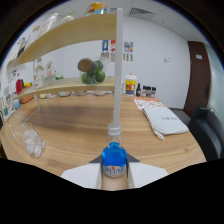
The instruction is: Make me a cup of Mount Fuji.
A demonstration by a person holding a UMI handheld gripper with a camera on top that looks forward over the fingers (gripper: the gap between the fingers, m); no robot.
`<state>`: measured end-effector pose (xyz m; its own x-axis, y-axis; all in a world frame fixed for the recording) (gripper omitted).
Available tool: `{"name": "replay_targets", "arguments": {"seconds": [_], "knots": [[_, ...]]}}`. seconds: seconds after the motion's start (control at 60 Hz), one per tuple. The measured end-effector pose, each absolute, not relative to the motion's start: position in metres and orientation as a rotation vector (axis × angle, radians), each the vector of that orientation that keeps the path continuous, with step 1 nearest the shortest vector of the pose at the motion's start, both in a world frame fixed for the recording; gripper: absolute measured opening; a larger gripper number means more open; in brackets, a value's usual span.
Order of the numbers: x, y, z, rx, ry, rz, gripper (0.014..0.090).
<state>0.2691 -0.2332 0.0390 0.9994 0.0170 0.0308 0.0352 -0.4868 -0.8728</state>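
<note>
You face a broad wooden table [75, 125] that runs away from you to a white wall, with a two-tier wooden shelf [65, 35] at the far left carrying jars, fruit and small bottles. To the right, further off, a folded white cloth [165, 121] lies flat on the wood, and at the near left a clear glass [31, 140] lies on its side. Your gripper [114, 172] is closed on a blue bottle [114, 156], both white fingers [80, 175] pressing its sides. The bottle's long axis runs straight away from you along the fingers, its clear neck and cap [114, 131] pointing toward the far wall.
</note>
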Motion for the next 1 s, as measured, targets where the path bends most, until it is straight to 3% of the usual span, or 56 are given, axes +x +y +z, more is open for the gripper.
{"name": "replay_targets", "arguments": {"seconds": [0.217, 0.55, 0.667, 0.7, 0.717, 0.733, 0.75, 0.767, 0.783, 0.8, 0.917, 0.933, 0.95, 1.0], "knots": [[0.278, -0.234, 0.014, -2.201, -0.070, -0.073, 0.0360], [0.283, -0.249, 0.009, -2.227, 0.016, -0.061, 0.0392], [0.284, -0.255, 0.017, -2.212, 0.034, -0.065, 0.0549], [0.283, -0.257, 0.026, -2.195, 0.040, -0.068, 0.0688], [0.283, -0.259, 0.032, -2.184, 0.046, -0.072, 0.0799], [0.283, -0.261, 0.038, -2.172, 0.056, -0.080, 0.0757], [0.284, -0.263, 0.045, -2.162, 0.068, -0.089, 0.0843], [0.284, -0.265, 0.052, -2.152, 0.080, -0.096, 0.0853], [0.283, -0.268, 0.059, -2.142, 0.092, -0.102, 0.0804], [0.280, -0.270, 0.067, -2.133, 0.099, -0.104, 0.0853], [0.249, -0.287, 0.122, -2.044, 0.142, -0.096, 0.0854], [0.242, -0.290, 0.128, -2.034, 0.147, -0.094, 0.0793], [0.235, -0.292, 0.134, -2.027, 0.151, -0.093, 0.0853], [0.212, -0.298, 0.147, -2.009, 0.155, -0.088, 0.0855]]}}
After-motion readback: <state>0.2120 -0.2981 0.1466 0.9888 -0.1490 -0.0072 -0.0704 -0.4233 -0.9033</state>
